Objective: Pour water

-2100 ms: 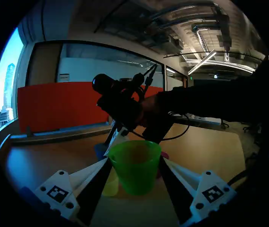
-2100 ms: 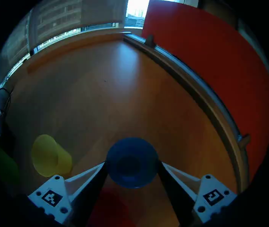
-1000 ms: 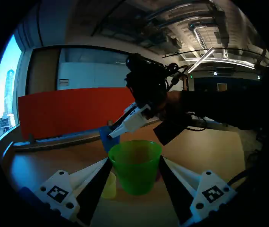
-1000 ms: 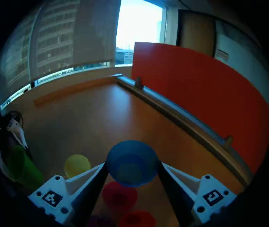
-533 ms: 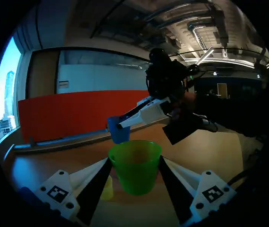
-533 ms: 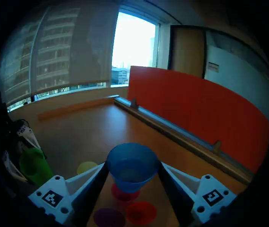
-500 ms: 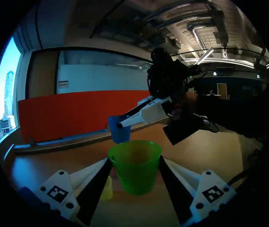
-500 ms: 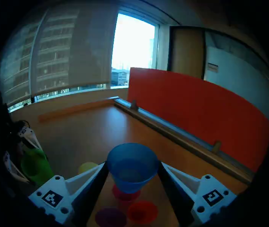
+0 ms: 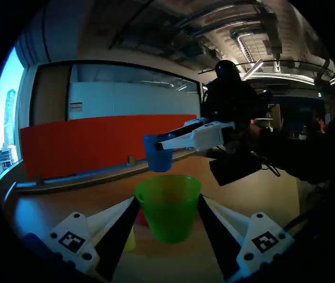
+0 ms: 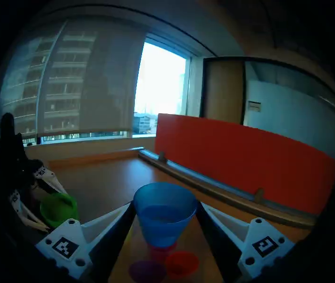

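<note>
Blue cup (image 10: 163,221): one, gripped by the right claw (image 10: 165,206), whose two fingers press on its opposite sides. It stands upright in the air, long axis vertical and mouth up, with a level surface of water inside. In the left gripper view the same blue cup sits at the tip of the right claw, above and beyond the green cup (image 9: 168,212), clear of the counter (image 9: 262,188).

One green cup, upright with its mouth up, is clamped between the two fingers of the left claw (image 9: 167,200). In the right gripper view it shows far to the left, low over the counter, held by that same claw.

Four more cups stand on the counter. The left gripper view shows a yellow cup (image 9: 129,240) and a red cup (image 9: 141,218), both just left of the green one and partly hidden by a finger. The right gripper view shows a purple cup (image 10: 147,271) and an orange-red cup (image 10: 181,264) side by side below the blue cup.

That makes six cups and two claws.

Each finger carries one square black-and-white marker (image 9: 71,241), a pattern with no letters. A small sign (image 10: 255,106) hangs on the white wall above the single red panel (image 10: 243,155); its writing is too small to read
</note>
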The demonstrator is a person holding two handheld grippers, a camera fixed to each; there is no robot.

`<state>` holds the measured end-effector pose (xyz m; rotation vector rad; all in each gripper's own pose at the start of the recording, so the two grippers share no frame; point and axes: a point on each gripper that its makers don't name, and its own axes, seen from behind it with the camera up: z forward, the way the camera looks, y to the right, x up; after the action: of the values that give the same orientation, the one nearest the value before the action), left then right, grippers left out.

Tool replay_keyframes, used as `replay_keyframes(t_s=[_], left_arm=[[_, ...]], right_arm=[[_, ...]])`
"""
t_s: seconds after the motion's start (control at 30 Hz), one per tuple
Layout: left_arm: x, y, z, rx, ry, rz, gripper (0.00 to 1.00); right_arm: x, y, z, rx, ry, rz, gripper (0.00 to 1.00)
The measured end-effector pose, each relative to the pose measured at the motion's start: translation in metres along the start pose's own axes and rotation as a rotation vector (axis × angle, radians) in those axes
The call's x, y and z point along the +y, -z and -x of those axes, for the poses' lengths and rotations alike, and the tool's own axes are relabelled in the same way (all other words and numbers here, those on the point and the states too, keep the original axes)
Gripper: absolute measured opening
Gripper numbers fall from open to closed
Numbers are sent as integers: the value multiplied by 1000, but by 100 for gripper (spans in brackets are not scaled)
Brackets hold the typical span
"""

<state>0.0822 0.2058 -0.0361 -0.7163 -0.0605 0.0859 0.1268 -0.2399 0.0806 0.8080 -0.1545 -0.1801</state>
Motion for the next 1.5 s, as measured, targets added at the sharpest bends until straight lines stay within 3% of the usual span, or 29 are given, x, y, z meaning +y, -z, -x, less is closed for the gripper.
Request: replay_keyframes(t_s=[0.47,0.87,1.23,1.5], left_arm=[[9,-1,-1,3,-9,13,86],[12,-3,-4,3,-16,26,86],[15,-3,-7,7,-18,41,86],[18,-2,-6,5,-17,58,86]], right_arm=[[-2,29,-4,144,-38,52,93],[0,40,-2,172,-48,59,93],[-7,46,2,166,-10,52,93],[-18,54,3,151,53,31,93]])
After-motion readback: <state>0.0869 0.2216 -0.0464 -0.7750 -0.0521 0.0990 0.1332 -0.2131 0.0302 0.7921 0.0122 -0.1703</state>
